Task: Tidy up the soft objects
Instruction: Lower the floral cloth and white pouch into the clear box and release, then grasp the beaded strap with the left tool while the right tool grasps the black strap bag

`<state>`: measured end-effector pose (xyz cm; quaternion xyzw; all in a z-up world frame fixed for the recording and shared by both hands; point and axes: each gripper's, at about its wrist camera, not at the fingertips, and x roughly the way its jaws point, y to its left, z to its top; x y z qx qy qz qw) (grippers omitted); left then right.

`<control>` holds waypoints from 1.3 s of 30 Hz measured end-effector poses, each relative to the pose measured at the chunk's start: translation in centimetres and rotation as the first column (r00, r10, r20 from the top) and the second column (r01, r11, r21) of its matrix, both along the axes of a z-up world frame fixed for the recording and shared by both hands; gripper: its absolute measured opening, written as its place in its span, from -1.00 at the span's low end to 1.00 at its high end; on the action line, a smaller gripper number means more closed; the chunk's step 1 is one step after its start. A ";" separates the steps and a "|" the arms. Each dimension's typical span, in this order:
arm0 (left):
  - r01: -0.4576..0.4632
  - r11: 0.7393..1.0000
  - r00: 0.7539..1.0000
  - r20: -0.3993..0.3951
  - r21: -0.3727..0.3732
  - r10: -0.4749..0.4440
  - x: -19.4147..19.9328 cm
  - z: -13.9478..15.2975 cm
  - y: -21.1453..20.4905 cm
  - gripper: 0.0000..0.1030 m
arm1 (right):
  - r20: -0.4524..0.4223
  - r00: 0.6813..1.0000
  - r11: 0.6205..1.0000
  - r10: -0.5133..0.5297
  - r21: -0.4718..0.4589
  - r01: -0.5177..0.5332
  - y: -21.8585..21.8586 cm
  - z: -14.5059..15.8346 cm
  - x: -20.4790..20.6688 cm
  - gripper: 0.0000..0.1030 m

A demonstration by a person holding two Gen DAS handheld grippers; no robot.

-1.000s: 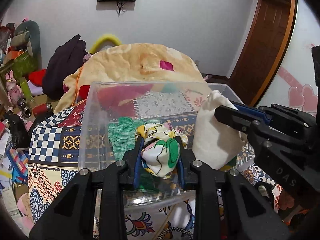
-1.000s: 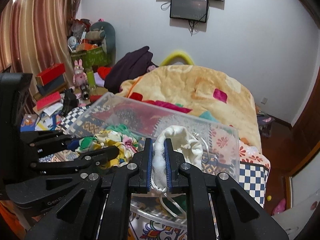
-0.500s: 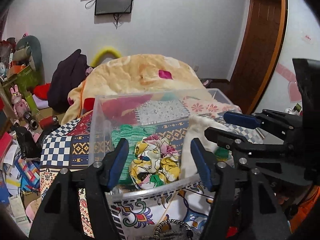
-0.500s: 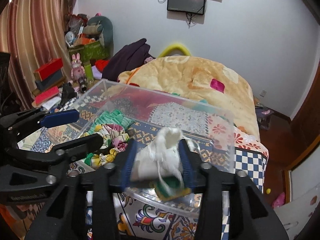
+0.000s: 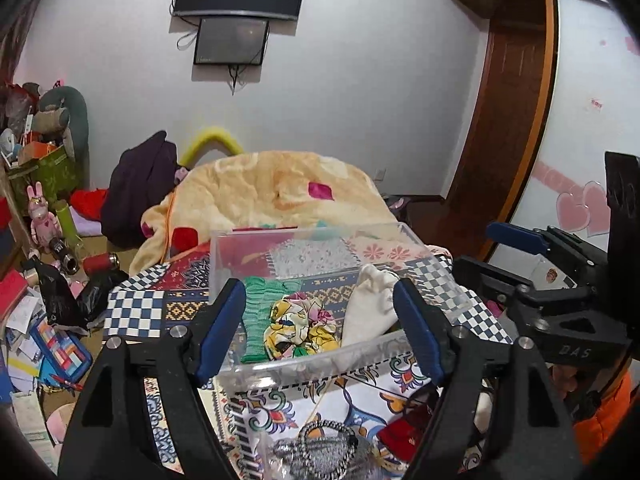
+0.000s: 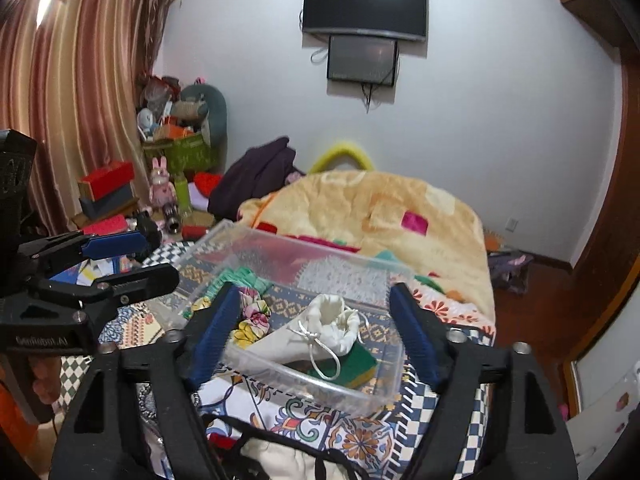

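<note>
Clear plastic box (image 5: 320,364) low in the middle of both frames, on a patterned bed cover (image 5: 136,312), with a green knit cloth (image 5: 260,312), a flowery scrunchie (image 5: 302,326) and a white drawstring pouch (image 6: 320,332) inside. Left gripper (image 5: 320,328) spread wide, empty, framing the box. Right gripper (image 6: 312,332) just as wide, empty, pouch lying loose on a green pad (image 6: 356,364).
</note>
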<state>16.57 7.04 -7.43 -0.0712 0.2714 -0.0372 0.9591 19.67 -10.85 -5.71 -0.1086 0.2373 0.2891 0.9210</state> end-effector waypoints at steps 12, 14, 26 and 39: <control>0.001 1.000 1.000 -0.009 0.012 -0.001 -4.6 -1.7 -0.1 0.64 | -0.070 0.998 1.000 -0.003 0.007 0.003 -2.2 -3.4 -2.2 0.64; 0.003 1.000 1.000 -0.030 0.010 -0.003 -4.9 -2.6 -0.3 0.64 | -0.106 0.994 1.000 -0.001 0.003 0.002 -2.3 -4.5 -2.3 0.64; 0.039 0.999 0.986 -0.159 -0.005 -0.039 -6.2 -7.7 -2.3 0.64 | -0.223 0.975 0.998 0.005 -0.054 -0.017 -2.7 -9.3 -4.5 0.77; 0.048 0.998 0.977 -0.207 -0.037 -0.055 -5.9 -9.8 -2.8 0.12 | -0.304 0.952 0.999 0.026 -0.023 -0.035 -3.6 -11.1 -5.1 -0.42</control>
